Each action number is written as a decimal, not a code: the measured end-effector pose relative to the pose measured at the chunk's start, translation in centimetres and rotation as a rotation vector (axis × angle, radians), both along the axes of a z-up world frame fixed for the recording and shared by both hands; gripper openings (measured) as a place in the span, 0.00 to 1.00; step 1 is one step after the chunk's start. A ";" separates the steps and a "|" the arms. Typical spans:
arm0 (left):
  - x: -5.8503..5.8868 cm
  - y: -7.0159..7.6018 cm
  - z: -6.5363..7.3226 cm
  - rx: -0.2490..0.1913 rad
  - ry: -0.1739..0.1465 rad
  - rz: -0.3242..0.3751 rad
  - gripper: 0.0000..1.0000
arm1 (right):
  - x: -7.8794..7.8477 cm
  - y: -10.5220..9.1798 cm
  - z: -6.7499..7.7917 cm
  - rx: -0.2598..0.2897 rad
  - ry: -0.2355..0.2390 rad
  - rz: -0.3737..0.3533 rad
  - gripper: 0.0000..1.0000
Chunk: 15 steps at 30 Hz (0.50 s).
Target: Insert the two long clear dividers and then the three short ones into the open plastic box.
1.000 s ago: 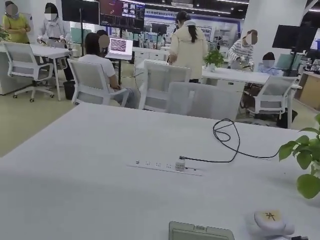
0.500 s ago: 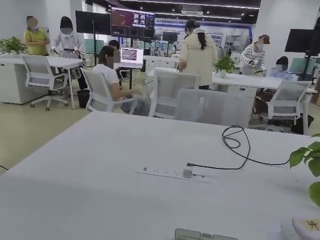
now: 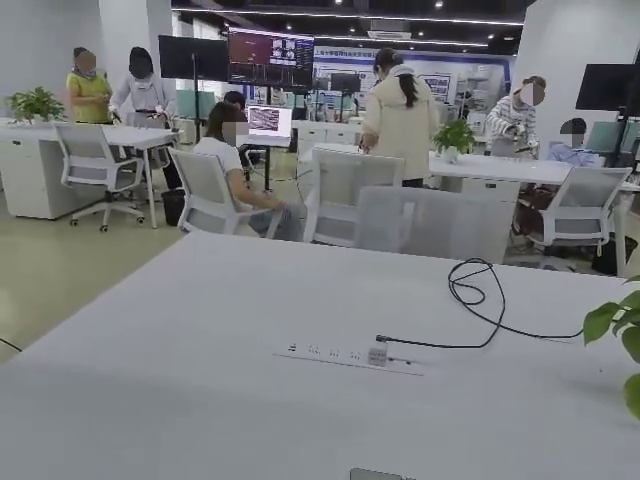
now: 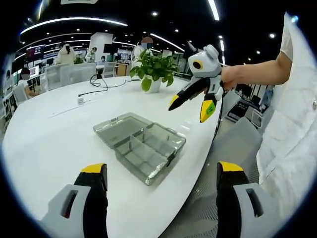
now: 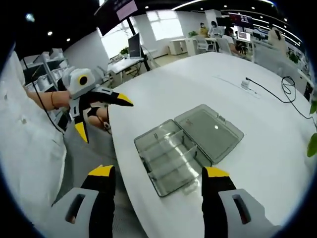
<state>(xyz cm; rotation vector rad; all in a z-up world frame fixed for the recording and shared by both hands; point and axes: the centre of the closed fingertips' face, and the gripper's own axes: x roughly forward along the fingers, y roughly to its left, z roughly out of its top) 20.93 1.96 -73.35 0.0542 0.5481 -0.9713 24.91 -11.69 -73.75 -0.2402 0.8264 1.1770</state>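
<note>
Both grippers are held off the near table edge, jaws spread wide and empty. The box [image 4: 148, 148] lies open on the table [image 4: 49, 144] just ahead of the left gripper [image 4: 162, 167], in line with the gap between its jaws. Its lid [image 4: 116, 128] lies flat on the far left. From the right gripper [image 5: 158, 172] the box also sits straight ahead, lid to the far right.

My reading of progress is that clear walls already seem to split the tray into compartments, at least one running lengthwise with crossings. That suggests some dividers are seated (the count is beyond me, the plastic being see-through). Whether all five are in I cannot tell, and neither tool carries one.

Each gripper view catches the other tool. The left gripper view has the right one hanging above and beyond the box, and the right gripper view has the left one up to its left. The head view looks across the table to a strip [image 3: 350, 357], a cable [image 3: 480, 305] and people at desks beyond. The left gripper view adds a plant [image 4: 153, 69] past the box.
</note>
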 end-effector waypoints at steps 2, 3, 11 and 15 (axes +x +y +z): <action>0.0 0.0 -0.1 0.004 0.000 -0.005 0.94 | -0.3 -0.7 -0.5 -0.017 0.003 0.022 0.75; 0.0 0.0 -0.1 0.006 0.002 -0.007 0.94 | -0.4 -0.9 -0.7 -0.024 -0.003 0.034 0.76; -0.1 -0.1 -0.6 0.021 0.004 -0.033 0.98 | -0.8 -3.4 -3.5 -0.144 -0.048 0.172 0.75; -0.1 -0.1 -0.8 0.023 0.013 -0.041 0.99 | -0.9 -4.2 -5.1 -0.204 -0.071 0.251 0.70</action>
